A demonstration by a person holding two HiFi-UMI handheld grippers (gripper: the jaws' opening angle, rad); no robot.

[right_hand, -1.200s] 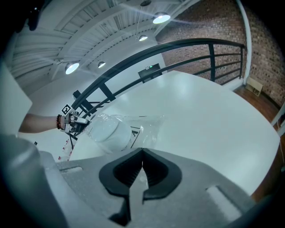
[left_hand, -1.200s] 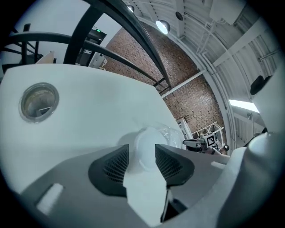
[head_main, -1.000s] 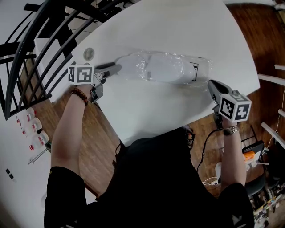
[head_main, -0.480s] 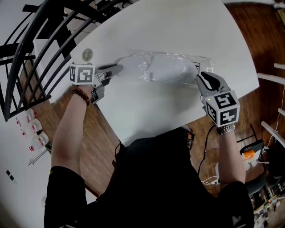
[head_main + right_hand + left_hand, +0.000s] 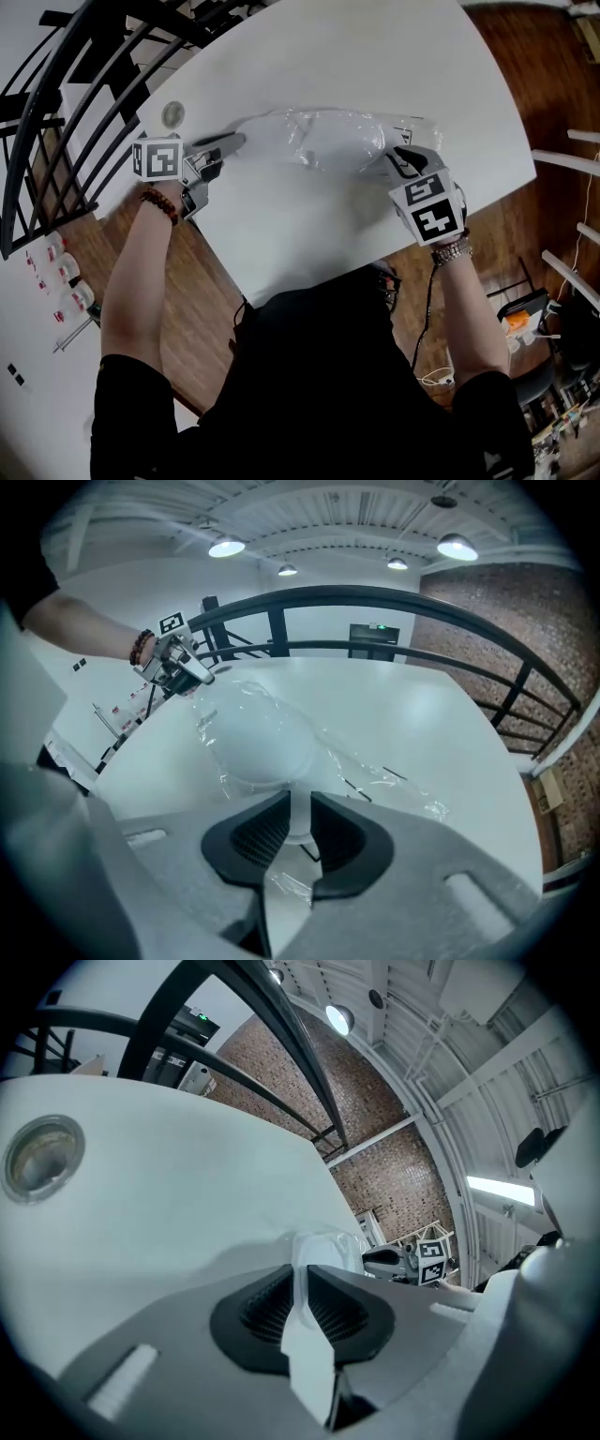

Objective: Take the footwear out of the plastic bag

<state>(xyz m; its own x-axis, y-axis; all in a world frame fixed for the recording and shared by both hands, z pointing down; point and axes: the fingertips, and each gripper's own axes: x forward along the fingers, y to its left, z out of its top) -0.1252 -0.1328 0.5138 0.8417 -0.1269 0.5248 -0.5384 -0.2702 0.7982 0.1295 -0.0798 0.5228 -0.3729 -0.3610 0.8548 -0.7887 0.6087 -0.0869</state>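
White shoe (image 5: 342, 141) lying inside the clear bag (image 5: 281, 127), across the middle of the table (image 5: 375, 56).
The right gripper (image 5: 392, 157) is pinching the shoe's near end at the bag's printed end. At the opposite end, the left gripper (image 5: 230, 142) is closing its jaws on a fold of bag film, pads meeting it. A round disc (image 5: 172, 114) is sitting in the tabletop just beyond the left gripper.
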